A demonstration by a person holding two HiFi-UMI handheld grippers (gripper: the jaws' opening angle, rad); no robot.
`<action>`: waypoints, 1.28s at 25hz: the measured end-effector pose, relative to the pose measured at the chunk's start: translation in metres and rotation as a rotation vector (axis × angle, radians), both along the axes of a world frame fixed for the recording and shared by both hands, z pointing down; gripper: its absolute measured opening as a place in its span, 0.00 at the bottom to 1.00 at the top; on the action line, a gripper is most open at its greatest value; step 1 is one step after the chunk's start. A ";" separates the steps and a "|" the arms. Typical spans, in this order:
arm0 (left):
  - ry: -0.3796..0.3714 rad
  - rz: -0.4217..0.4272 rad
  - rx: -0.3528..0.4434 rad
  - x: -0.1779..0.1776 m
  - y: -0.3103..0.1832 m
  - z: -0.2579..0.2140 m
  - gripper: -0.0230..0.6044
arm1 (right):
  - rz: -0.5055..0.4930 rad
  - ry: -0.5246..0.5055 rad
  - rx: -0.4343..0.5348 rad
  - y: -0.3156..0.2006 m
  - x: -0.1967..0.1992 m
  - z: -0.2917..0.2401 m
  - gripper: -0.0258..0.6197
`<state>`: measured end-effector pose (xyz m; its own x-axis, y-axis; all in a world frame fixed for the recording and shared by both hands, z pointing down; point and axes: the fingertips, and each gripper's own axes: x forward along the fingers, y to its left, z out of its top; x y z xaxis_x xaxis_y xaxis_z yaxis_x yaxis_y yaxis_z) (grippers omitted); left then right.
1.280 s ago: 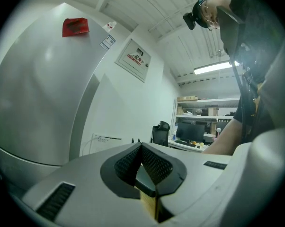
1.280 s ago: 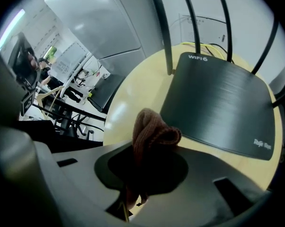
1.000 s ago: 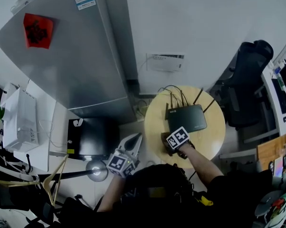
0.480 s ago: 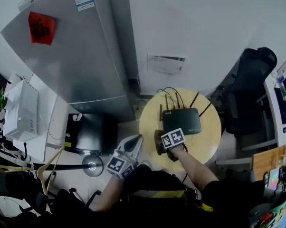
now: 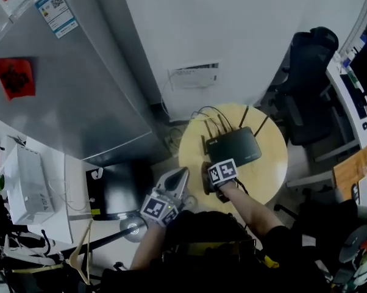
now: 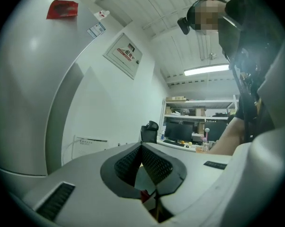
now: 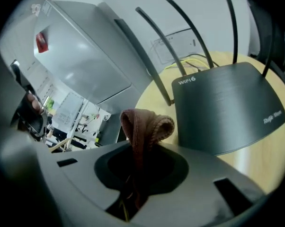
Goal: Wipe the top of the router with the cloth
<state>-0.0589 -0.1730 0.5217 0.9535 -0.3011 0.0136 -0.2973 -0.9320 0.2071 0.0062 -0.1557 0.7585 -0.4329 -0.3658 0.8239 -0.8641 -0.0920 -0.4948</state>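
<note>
Head view, steeply down on a round wooden worktop (image 5: pixel 266 177) bearing a black router (image 5: pixel 235 146), aerials raised; right gripper (image 5: pixel 211 177) at the router's near left corner, left gripper (image 5: pixel 181 177) off the worktop's edge, beside a grey fridge (image 5: pixel 80 90). Left gripper view: jaws pressed together on nothing, tilted up toward fridge and white wall. Right gripper view: jaws pinching a brown cloth (image 7: pixel 145 124), folded loop poking out just beside the router's left edge, not on its top.
</note>
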 end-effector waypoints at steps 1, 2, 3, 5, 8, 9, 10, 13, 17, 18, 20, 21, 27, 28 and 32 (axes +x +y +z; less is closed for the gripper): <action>-0.005 0.014 -0.008 -0.002 -0.006 0.002 0.03 | 0.029 0.003 -0.015 -0.006 0.001 0.004 0.13; -0.009 0.027 -0.016 -0.004 -0.013 0.004 0.03 | 0.058 0.011 -0.028 -0.012 0.003 0.007 0.14; -0.012 0.039 -0.025 -0.007 -0.019 0.005 0.03 | 0.087 0.026 -0.039 -0.018 0.005 0.010 0.13; -0.018 0.070 -0.034 -0.010 -0.032 0.007 0.03 | 0.153 0.075 -0.051 -0.031 0.013 0.014 0.14; -0.016 0.108 -0.010 -0.014 -0.048 0.003 0.03 | 0.298 0.131 -0.072 -0.042 0.029 0.020 0.13; -0.011 0.114 -0.001 -0.016 -0.054 0.001 0.03 | 0.354 0.132 -0.086 -0.042 0.031 0.024 0.13; -0.007 0.120 0.003 -0.017 -0.058 0.000 0.03 | 0.410 0.123 -0.100 -0.041 0.033 0.028 0.13; -0.010 0.157 0.004 -0.013 -0.067 0.001 0.03 | 0.577 0.056 -0.118 -0.038 0.034 0.037 0.13; -0.025 0.223 -0.016 -0.004 -0.062 0.004 0.03 | 0.749 -0.024 -0.126 -0.036 0.035 0.038 0.13; -0.025 0.238 -0.021 -0.001 -0.060 0.004 0.03 | 0.784 -0.045 -0.130 -0.035 0.035 0.038 0.13; -0.022 0.264 -0.020 0.002 -0.057 0.005 0.03 | 0.849 -0.086 -0.136 -0.031 0.034 0.038 0.13; -0.021 0.274 -0.019 0.002 -0.056 0.006 0.03 | 0.881 -0.106 -0.140 -0.028 0.033 0.039 0.13; -0.021 0.313 -0.021 0.008 -0.052 0.008 0.03 | 0.956 -0.142 -0.157 -0.016 0.032 0.041 0.13; -0.020 0.318 -0.020 0.008 -0.051 0.008 0.03 | 0.948 -0.138 -0.162 -0.013 0.032 0.042 0.13; -0.016 0.351 -0.011 0.013 -0.046 0.010 0.03 | 0.881 -0.083 -0.186 -0.001 0.032 0.044 0.13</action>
